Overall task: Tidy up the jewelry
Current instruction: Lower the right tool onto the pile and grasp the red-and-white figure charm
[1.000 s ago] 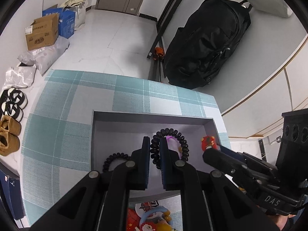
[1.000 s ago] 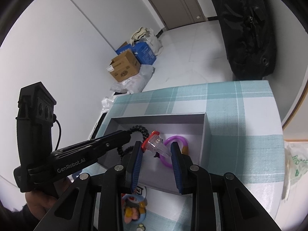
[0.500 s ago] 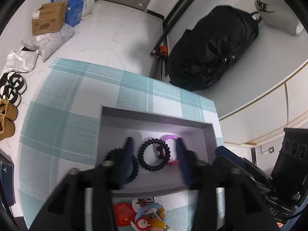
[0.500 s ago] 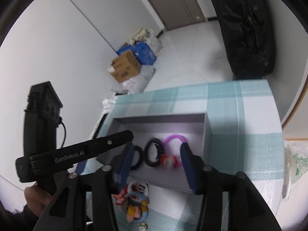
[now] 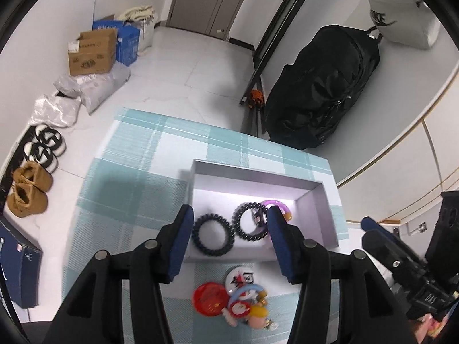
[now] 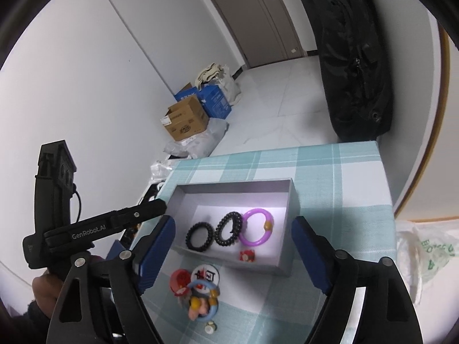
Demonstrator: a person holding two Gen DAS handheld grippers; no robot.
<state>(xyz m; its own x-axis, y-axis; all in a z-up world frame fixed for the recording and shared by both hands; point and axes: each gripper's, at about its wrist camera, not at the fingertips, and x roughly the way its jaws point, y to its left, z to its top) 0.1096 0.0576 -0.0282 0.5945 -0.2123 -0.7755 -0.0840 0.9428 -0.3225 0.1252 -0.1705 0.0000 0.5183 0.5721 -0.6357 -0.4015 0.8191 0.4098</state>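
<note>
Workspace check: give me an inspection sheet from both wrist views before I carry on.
Surface: teal plaid cloth.
Job's things: grey tray holds two black coil ties, a purple ring and a small red clip.
Clutter: pile of badges and charms on the cloth in front of the tray.
Grippers: left gripper and right gripper both open, jaws just opening, nothing between them.
Cables: thin black cable on the left gripper.
Surroundings: boxes, black bag, shoes.

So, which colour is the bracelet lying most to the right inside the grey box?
Purple, with one orange-brown bead: the bracelet shows best in the right wrist view.
</note>
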